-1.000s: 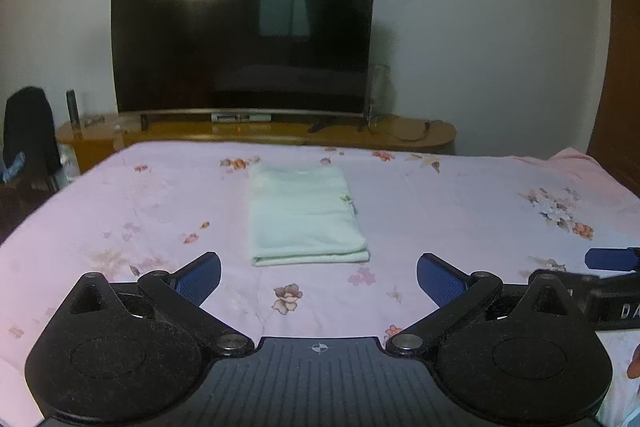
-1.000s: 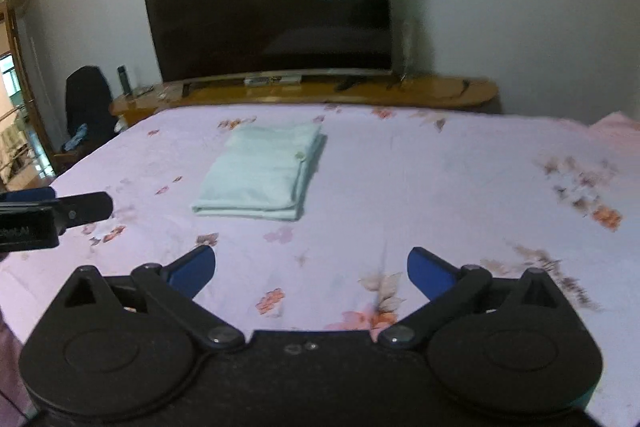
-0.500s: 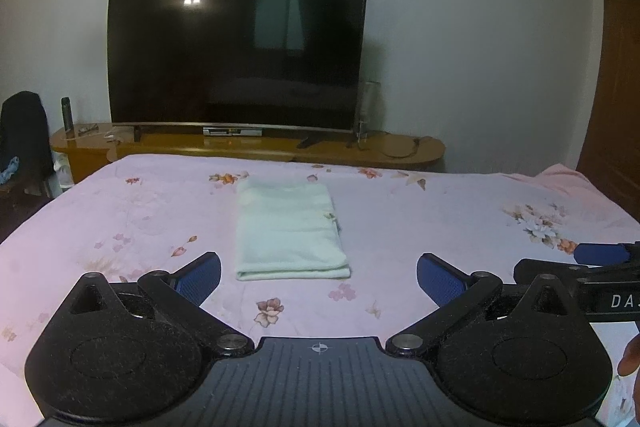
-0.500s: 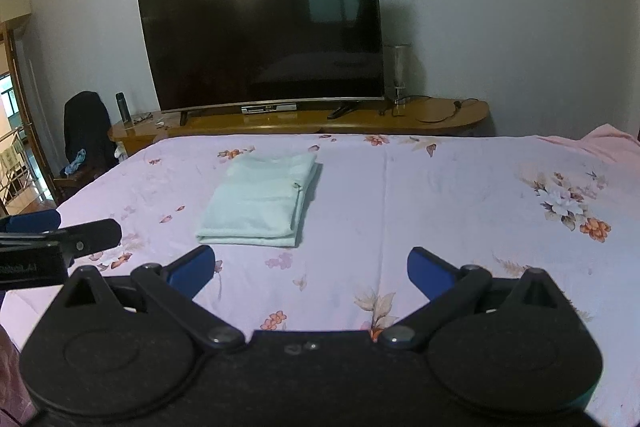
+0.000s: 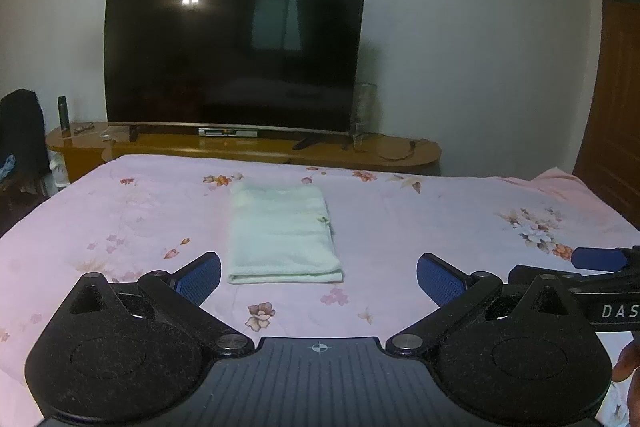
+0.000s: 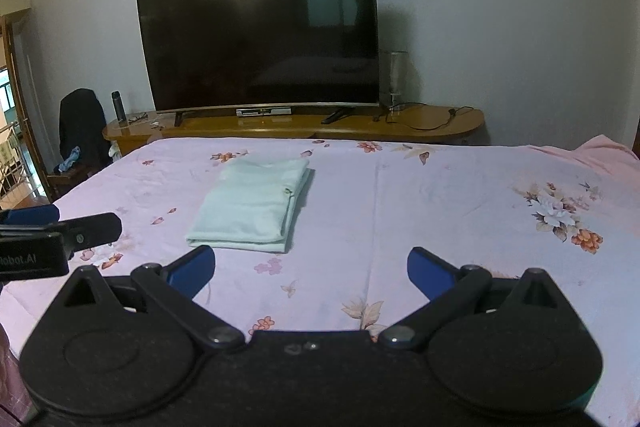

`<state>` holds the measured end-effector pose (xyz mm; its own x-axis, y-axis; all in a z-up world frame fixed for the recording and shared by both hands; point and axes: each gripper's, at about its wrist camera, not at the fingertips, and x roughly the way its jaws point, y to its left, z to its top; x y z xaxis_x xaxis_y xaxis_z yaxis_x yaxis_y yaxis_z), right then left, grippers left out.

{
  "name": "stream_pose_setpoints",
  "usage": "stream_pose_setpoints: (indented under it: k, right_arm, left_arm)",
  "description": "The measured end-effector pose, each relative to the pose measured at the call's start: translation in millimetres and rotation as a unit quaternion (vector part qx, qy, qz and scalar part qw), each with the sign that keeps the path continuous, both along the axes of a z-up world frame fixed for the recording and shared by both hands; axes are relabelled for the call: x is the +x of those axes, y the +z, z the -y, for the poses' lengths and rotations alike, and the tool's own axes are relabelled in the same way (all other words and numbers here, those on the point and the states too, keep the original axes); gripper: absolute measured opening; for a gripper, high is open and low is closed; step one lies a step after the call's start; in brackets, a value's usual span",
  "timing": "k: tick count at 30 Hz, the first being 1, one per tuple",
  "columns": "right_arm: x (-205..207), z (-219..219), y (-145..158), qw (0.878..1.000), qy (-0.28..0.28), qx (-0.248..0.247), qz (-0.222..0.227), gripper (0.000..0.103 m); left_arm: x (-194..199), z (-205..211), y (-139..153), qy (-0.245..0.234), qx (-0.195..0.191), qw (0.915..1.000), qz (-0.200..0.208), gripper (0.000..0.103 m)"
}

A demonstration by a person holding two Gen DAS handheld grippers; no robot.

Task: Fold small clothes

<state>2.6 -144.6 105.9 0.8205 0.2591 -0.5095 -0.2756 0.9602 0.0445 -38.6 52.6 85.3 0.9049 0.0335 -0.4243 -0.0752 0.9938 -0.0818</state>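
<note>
My right gripper point(image 5: 600, 261) cut off at the right edge of the left wrist frame, my left gripper point(image 6: 56, 227) cropped at the left edge of the right wrist frame, small items on the TV stand point(image 6: 296, 125) too tiny to identify, door point(image 5: 618, 75) partly out of frame.

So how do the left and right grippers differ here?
Little differs. The left gripper points almost straight at the folded cloth; from the right gripper the cloth sits to the left. Both are open, empty and clear of the cloth, above the bed.
</note>
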Motion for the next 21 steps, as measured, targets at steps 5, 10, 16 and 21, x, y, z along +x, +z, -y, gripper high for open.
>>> stream_pose_setpoints:
  k: [5,10,16,21]
  right_arm:
    - [-0.1,0.0,0.6,1.000,-0.008,-0.004,0.004,0.103]
    - [0.3,0.0,1.6,1.000,-0.010,-0.004,0.006,0.103]
    - [2.6,0.8,2.1,1.000,-0.011,-0.003,0.004,0.103]
    - [3.8,0.4,2.1,1.000,-0.016,-0.005,0.005,0.103]
  left_arm:
    - [0.1,0.9,0.6,-0.001,0.001,1.0000,0.000,0.103]
    - [-0.1,1.4,2.1,-0.001,0.002,1.0000,0.001,0.103]
    - [0.7,2.1,2.7,-0.002,0.003,1.0000,0.001,0.103]
    - [1.2,2.7,3.0,-0.002,0.004,1.0000,0.001,0.103]
